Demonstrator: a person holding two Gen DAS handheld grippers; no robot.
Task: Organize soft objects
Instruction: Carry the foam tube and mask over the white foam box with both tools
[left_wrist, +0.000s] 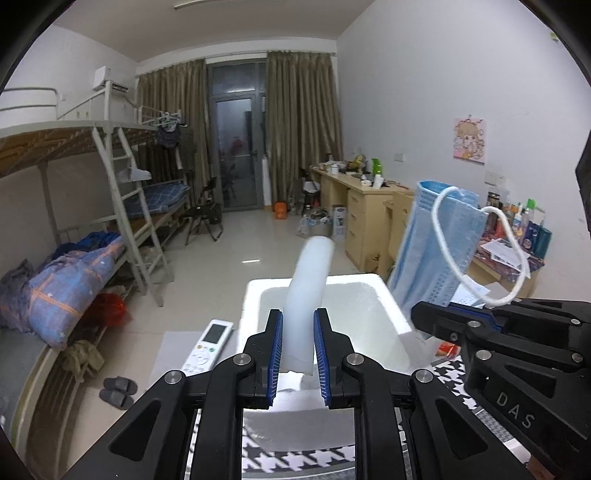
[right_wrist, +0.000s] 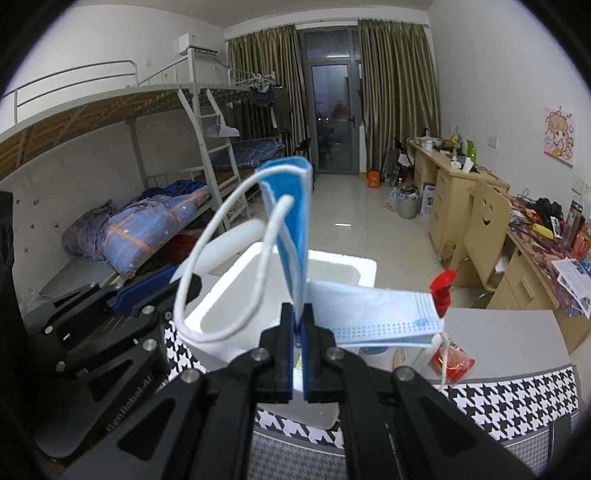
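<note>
Left hand-held gripper (left_wrist: 298, 334) pinches a thick, smooth, bent white foam strip (left_wrist: 308, 280) above the open white foam box (left_wrist: 255, 295). Right hand-held gripper (right_wrist: 297, 317) is pressed together on a pleated blue face mask (right_wrist: 291, 229), held upright, elastic loops dangling. A second mask (right_wrist: 380, 314) drapes over the box rim. Box bottom hidden; houndstooth-patterned desk (right_wrist: 517, 402) cut off by the frame.

We see a dorm room: metal bunk beds (left_wrist: 92, 177) along the left wall, olive curtains (left_wrist: 299, 122) flanking a dark glass balcony door (left_wrist: 236, 147), wooden desks (left_wrist: 354, 206) cluttered on the right, pale glossy floor tiles (left_wrist: 236, 243) catching ceiling light.
</note>
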